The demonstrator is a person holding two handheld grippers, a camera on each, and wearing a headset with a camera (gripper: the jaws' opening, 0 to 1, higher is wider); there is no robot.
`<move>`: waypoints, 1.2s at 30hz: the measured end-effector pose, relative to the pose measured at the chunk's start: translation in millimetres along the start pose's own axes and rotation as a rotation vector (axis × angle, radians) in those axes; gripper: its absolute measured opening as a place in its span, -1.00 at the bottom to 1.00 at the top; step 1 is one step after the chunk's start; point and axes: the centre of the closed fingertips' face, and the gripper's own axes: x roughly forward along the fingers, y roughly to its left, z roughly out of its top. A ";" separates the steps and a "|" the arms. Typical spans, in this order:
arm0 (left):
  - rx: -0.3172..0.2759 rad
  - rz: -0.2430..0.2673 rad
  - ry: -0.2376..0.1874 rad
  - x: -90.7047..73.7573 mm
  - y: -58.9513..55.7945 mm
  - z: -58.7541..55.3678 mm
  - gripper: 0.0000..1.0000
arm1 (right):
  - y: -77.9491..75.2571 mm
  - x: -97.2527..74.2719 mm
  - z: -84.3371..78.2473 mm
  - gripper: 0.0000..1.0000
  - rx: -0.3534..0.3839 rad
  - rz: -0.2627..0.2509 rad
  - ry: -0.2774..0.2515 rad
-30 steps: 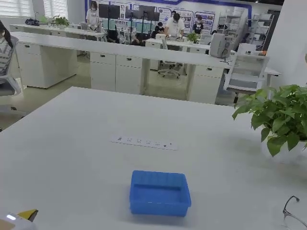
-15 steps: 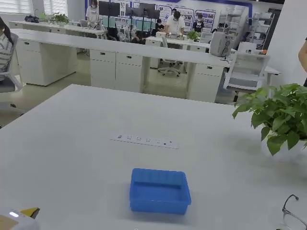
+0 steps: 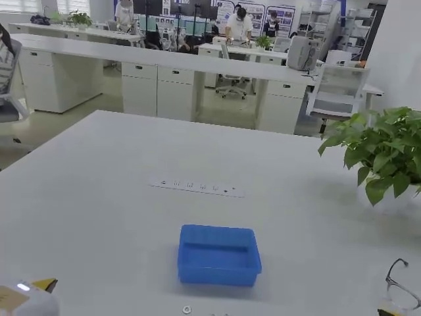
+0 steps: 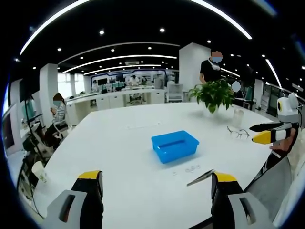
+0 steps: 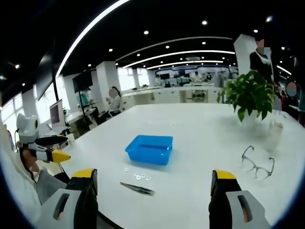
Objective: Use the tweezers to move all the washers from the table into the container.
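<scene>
Head view dipped, bringing a small silver washer (image 3: 187,309) into frame by the blue plastic container (image 3: 219,255); left gripper (image 4: 157,175) and right gripper (image 5: 154,173) gape empty, slim metal tweezers (image 5: 137,189) not yet picked up.

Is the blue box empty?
Empty. The blue box shows a bare inside, and the washers lie on the table beside it, by the tweezers.
</scene>
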 end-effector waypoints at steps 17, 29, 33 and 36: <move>0.014 -0.012 0.022 4.5 -3.7 -3.3 0.91 | -0.8 6.2 -1.2 0.91 0.007 0.000 0.005; 0.033 -0.033 0.041 16.3 -9.2 -4.9 0.86 | -7.4 18.3 -4.3 0.87 0.016 -0.005 0.029; 0.039 -0.046 0.044 22.9 -10.7 -4.2 0.84 | -10.5 23.6 -4.8 0.85 0.010 -0.007 0.039; 0.057 -0.085 0.040 26.9 -17.5 -2.2 0.83 | -12.8 27.2 -8.6 0.84 -0.002 -0.006 0.060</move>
